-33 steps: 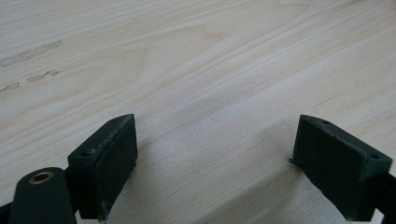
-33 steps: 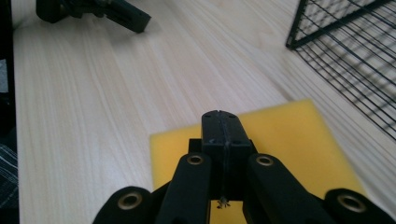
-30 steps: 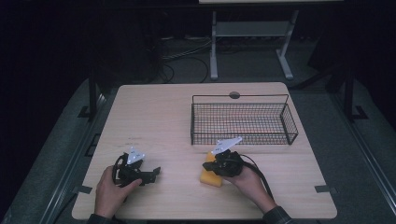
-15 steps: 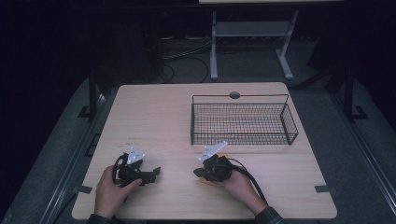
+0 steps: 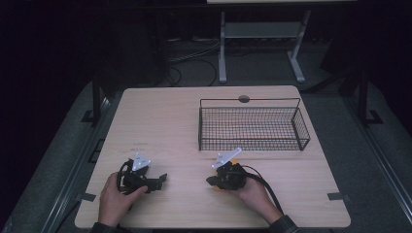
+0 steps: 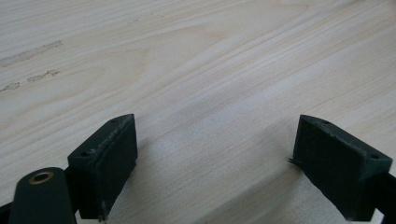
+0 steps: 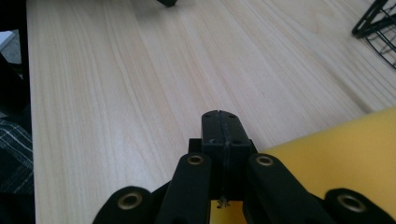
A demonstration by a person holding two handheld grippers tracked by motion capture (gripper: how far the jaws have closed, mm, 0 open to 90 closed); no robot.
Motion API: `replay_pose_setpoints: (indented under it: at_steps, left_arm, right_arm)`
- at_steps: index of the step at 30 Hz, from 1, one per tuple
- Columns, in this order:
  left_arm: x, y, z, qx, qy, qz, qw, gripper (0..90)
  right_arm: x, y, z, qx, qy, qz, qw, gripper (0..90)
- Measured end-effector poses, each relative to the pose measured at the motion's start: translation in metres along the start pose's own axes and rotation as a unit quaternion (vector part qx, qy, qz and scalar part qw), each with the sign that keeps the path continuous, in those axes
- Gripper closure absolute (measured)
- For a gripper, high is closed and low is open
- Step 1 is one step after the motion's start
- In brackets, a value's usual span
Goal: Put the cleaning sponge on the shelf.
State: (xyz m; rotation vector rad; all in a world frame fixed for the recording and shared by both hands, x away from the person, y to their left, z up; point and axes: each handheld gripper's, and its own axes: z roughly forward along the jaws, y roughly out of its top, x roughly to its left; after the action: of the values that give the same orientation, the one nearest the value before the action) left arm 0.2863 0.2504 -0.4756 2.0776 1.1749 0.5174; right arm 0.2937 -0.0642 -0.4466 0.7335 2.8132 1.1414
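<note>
A pale wooden counter (image 5: pixel 184 126) carries everything in the high view, its grain plain in both gripper views.

A black wire basket (image 5: pixel 252 127) stands on its far right part, near the small round port in the counter's back edge. A corner of the basket's mesh (image 7: pixel 379 29) shows at the upper right of the right gripper view.

The person's forearms come in from the near edge. The left hand (image 5: pixel 114 200) holds the left hand-held gripper (image 5: pixel 160 178) low on the near left of the counter, its jaws pointing toward the middle. In the left gripper view (image 6: pixel 212 154) the two black jaws stand wide apart over bare wood, with nothing between them.

The right hand (image 5: pixel 252 194) holds the right hand-held gripper (image 5: pixel 212 180) at the near middle, just in front of the basket, a cable trailing back along the wrist. In its own view (image 7: pixel 223 128) the jaws are pressed flat together, with nothing clamped between the pads.

A yellow object (image 7: pixel 336 154) lies on the counter just beside and beneath those closed jaws. In the high view a sliver of it (image 5: pixel 234 160) peeks out from under the gripper, on the side toward the basket. What it is cannot be told.
</note>
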Motion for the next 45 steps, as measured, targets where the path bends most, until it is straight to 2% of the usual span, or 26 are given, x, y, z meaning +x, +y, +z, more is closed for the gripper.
replay_pose_setpoints:
  at_steps: [20,30,34,45]
  left_arm:
    - [0.0,0.0,0.0,0.001,0.0,0.001,1.0,12.8]
    - [0.0,0.0,0.0,0.002,0.0,0.002,1.0,12.8]
    - [0.0,0.0,0.0,0.002,0.0,0.003,1.0,12.8]
    - [0.0,0.0,0.0,0.002,0.0,0.003,1.0,12.8]
  right_arm:
    - [-0.005,-0.028,-0.026,0.004,-0.012,0.019,0.9997,89.8]
    - [-0.011,-0.04,-0.04,0.004,-0.025,0.025,0.9994,89.8]
    - [-0.014,-0.048,-0.049,0.001,-0.031,0.035,0.9989,89.8]
    - [-0.021,-0.065,-0.068,-0.001,-0.037,0.045,0.9983,89.6]
